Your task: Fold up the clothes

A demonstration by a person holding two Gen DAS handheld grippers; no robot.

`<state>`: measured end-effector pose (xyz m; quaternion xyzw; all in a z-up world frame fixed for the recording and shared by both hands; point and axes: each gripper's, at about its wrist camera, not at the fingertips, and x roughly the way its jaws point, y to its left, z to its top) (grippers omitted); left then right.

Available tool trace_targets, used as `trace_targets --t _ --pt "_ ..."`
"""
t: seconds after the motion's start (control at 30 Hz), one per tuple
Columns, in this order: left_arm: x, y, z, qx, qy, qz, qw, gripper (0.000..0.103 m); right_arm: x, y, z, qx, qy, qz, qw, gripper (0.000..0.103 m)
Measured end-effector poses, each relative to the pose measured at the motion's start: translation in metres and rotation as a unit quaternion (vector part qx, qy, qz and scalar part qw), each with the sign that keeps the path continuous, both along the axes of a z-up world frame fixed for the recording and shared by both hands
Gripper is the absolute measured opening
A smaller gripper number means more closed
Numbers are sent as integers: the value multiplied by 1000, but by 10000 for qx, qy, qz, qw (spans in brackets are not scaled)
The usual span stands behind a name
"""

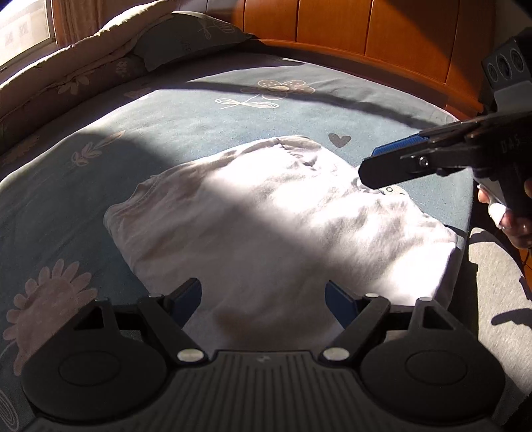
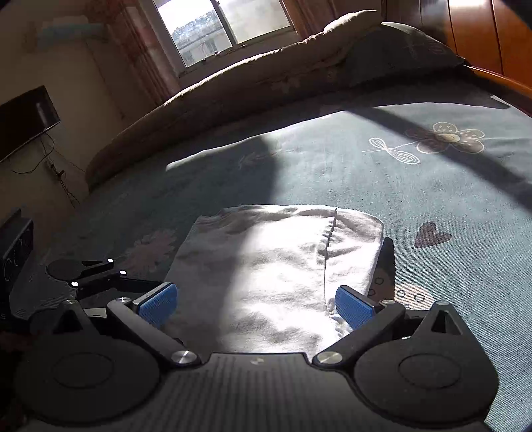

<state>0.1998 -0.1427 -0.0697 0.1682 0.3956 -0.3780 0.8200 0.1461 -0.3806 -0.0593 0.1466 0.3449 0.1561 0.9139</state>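
A white garment lies folded into a rough rectangle on the blue-grey flowered bed sheet. It also shows in the right wrist view. My left gripper is open and empty, its blue-padded fingers just above the garment's near edge. My right gripper is open and empty, low over the garment's other side. In the left wrist view the right gripper comes in from the right, its tips at the garment's far right edge. The left gripper's body shows at the left of the right wrist view.
A rolled brown duvet and a pillow lie along the far side of the bed. A wooden headboard stands behind. The bed's edge drops to a grey floor at right. A window and a wall TV show.
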Motion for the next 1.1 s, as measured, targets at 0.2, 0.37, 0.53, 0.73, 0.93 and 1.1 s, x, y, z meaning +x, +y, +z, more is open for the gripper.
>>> trace_targets --t 0.2,0.37,0.53,0.73,0.93,1.1 --pt "-23 14 -12 205 -70 -153 9996 89 46 7 -26 -248 406 -46 9989 103" --pt "-22 39 -1 263 -74 278 9992 90 14 24 -26 -789 237 235 9963 103" --pt "-16 53 15 84 -179 776 9968 90 -32 62 -21 -1667 -152 915 9816 103" --pt "-35 52 29 130 -401 771 9961 90 -66 98 -36 -2460 -111 1331 9600 103" --pt "-42 57 29 280 -357 1021 9937 90 -67 103 -23 -2029 -134 1208 9716 103" --pt "-47 64 29 283 -275 1077 9934 90 -67 117 -35 -2106 162 1330 9683 103"
